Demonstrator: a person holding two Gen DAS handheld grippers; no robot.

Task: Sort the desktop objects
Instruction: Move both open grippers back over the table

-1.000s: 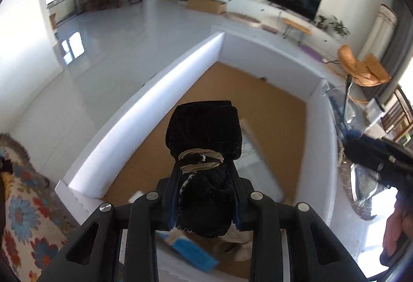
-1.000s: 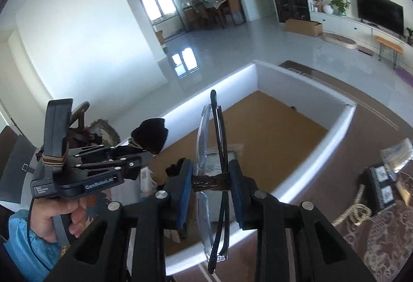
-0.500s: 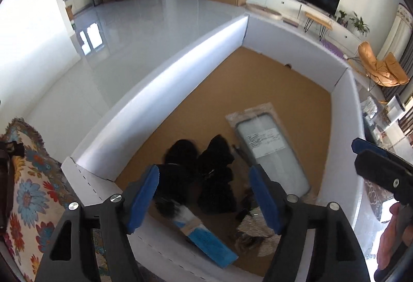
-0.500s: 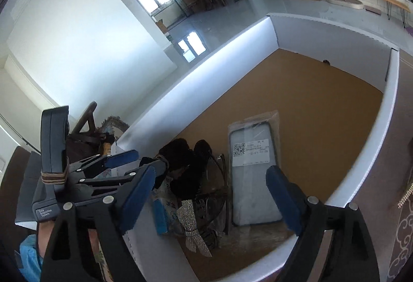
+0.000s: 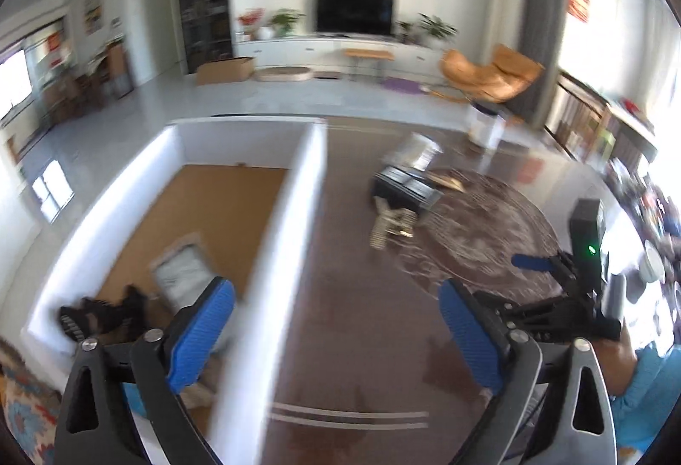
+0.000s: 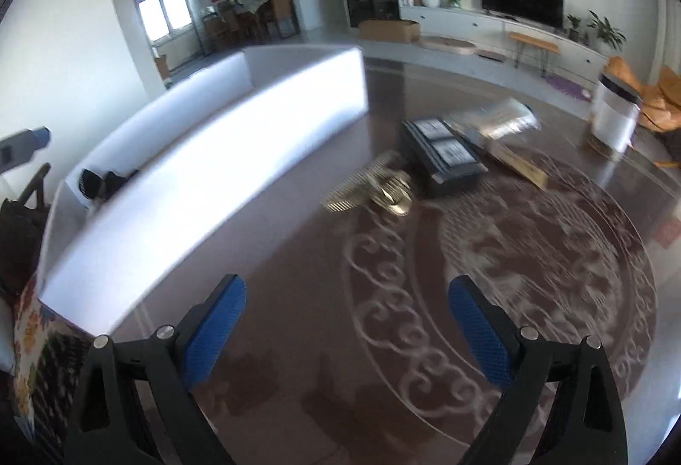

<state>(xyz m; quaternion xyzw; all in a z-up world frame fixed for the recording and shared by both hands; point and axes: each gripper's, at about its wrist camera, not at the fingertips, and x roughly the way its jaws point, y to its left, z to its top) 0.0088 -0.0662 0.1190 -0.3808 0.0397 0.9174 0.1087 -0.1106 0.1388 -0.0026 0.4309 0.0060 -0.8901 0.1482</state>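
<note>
Both grippers, left gripper (image 5: 336, 331) and right gripper (image 6: 347, 331), are spread apart and empty over the counter (image 6: 298, 337). Next pickup: gold hair clip (image 6: 374, 190) beside the black case (image 6: 442, 158); approach low, straddle the clip, avoid the case. White box (image 5: 293, 218) sits left.

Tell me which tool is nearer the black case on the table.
Probably right, though it's close. The right tool faces the black case over the table; the left tool sits back beside the white box.

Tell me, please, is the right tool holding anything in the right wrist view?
No, the right tool is open and empty, with only the dark table showing between its blue pads.
</note>
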